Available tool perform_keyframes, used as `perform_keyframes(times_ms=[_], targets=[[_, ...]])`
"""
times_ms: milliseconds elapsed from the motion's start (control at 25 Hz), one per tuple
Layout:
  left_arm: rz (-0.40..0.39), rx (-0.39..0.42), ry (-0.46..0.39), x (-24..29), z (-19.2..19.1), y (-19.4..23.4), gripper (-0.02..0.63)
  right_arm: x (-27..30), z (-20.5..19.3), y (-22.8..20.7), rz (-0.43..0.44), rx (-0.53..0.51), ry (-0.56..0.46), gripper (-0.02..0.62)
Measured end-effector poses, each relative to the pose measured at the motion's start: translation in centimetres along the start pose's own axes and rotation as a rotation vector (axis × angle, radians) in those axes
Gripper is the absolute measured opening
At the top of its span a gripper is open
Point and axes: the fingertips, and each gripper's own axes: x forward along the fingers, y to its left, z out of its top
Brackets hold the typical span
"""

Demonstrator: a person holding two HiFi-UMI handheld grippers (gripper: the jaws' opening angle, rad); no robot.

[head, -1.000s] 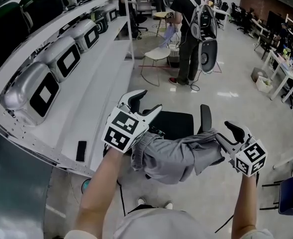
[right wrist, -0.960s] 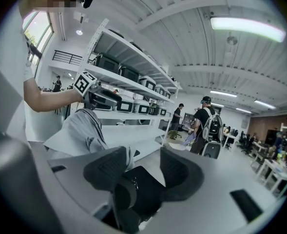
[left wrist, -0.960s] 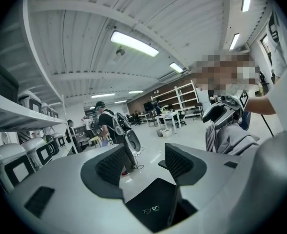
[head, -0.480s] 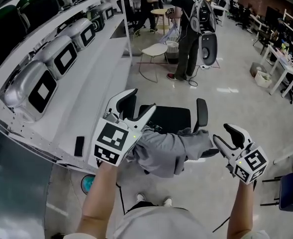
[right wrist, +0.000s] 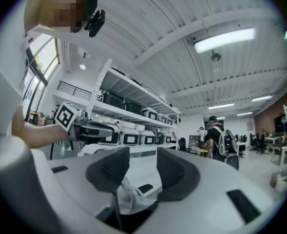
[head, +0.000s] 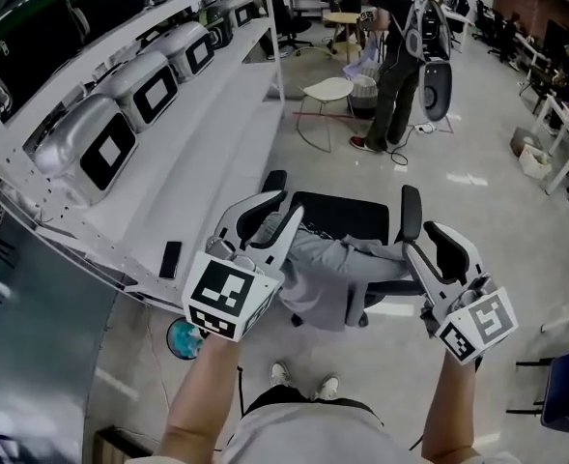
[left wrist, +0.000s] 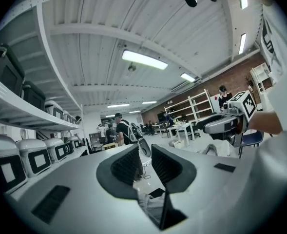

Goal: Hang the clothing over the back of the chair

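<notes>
Head view, nearest first: my shoes are right below on the floor, and both forearms reach up to the claws; the left gripper is at the left end of the grey clothing and the right gripper is at its right end; both point roughly level.

Claw state: both have just been closing in, the left a lot more than the right. The left gripper view shows a narrow gap between the pads with only floor through it; the right gripper view shows a wider gap with shelving through it. Grey cloth shows low down by the base of each pair, not between the pads, so I'd say neither is pinching anything.

The clothing itself lies bunched across the top of the backrest of the black chair, with a fold hanging down on my side; looks basically hung to me.

What worries me: the cloth is that close under the jaws, so they could nip a fold and I'd drag the whole thing off when I back away; the bunch also looks lopsided toward me, so it could slide off; bumping the chair could shift it too.

Further out there's the white shelf on the left; way back stands a person with a backpack.
</notes>
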Motion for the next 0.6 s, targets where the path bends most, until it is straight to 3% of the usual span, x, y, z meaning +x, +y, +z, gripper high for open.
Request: perform_keyframes(times_ms=[80, 320, 600], targets=[[0.003, -0.037, -0.025, -0.9, -0.1, -0.9, 0.047, 0.1, 0.6, 1.0, 0.016, 0.013, -0.036, 0.167], [-0.004, -0.133, -0.089, -3.7, -0.9, -3.8, 0.021, 0.2, 0.7, 3.8, 0.055, 0.044, -0.090, 0.048], [-0.034, -0.226, -0.074, -7.2, -4.4, -5.5, 0.021, -0.6, 0.2, 6.8, 0.006, 0.193, -0.143, 0.034]])
